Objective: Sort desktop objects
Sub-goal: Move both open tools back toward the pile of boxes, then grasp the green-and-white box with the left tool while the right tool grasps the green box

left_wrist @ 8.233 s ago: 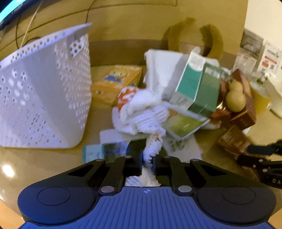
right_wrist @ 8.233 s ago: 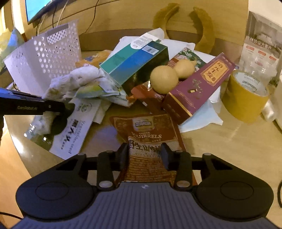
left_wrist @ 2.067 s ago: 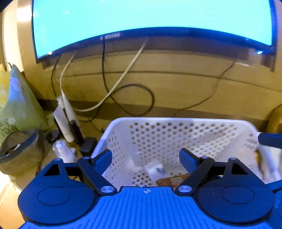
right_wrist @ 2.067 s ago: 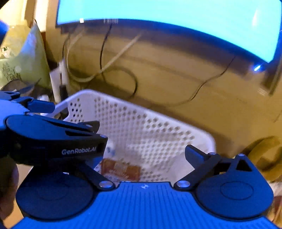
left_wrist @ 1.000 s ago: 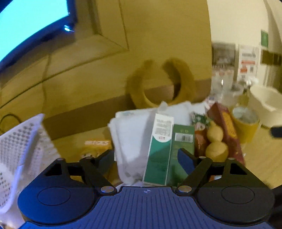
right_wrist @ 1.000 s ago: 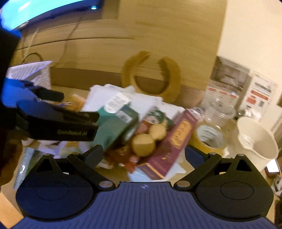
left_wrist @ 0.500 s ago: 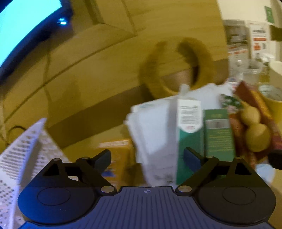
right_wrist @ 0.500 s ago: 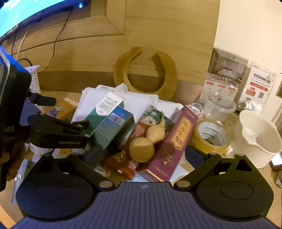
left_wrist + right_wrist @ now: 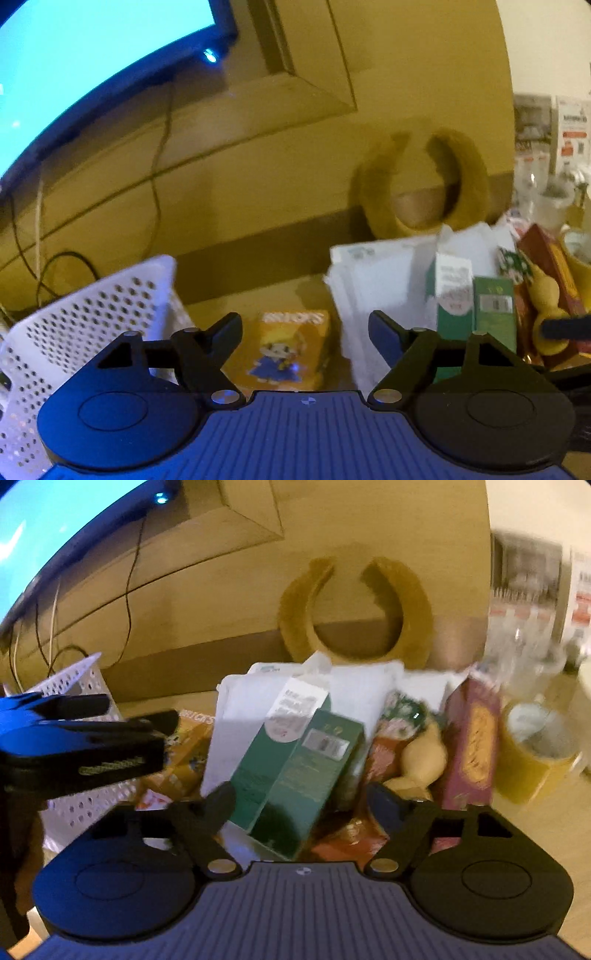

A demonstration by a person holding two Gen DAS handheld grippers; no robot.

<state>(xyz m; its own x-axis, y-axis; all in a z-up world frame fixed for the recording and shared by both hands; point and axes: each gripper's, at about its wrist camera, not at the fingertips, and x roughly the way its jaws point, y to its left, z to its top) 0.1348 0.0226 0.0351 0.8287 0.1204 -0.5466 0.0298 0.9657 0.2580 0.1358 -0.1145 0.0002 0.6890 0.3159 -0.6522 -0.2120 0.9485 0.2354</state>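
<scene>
My left gripper point(image 9: 306, 325) is open and empty, held above an orange cartoon box point(image 9: 290, 347) that lies on the desk beside the white perforated basket point(image 9: 88, 314). My right gripper point(image 9: 301, 801) is open and empty, its jaws on either side of a green carton point(image 9: 295, 771) that leans in the pile. The same carton shows in the left wrist view point(image 9: 469, 306). The left gripper also shows at the left of the right wrist view point(image 9: 92, 734). A yellow gourd point(image 9: 421, 760) and a maroon box point(image 9: 472, 746) lie to the right of the carton.
White paper packs point(image 9: 251, 716) lie behind the carton. A yellow tape roll point(image 9: 532, 753) and clear cups point(image 9: 524, 657) stand at the right. A brown U-shaped pillow point(image 9: 354, 605) leans on the wooden wall. A monitor point(image 9: 81, 62) with cables hangs at upper left.
Both grippers have swung from the basket back to the pile. In the last half second the right gripper dropped closer around the green carton and the left moved over the orange box.
</scene>
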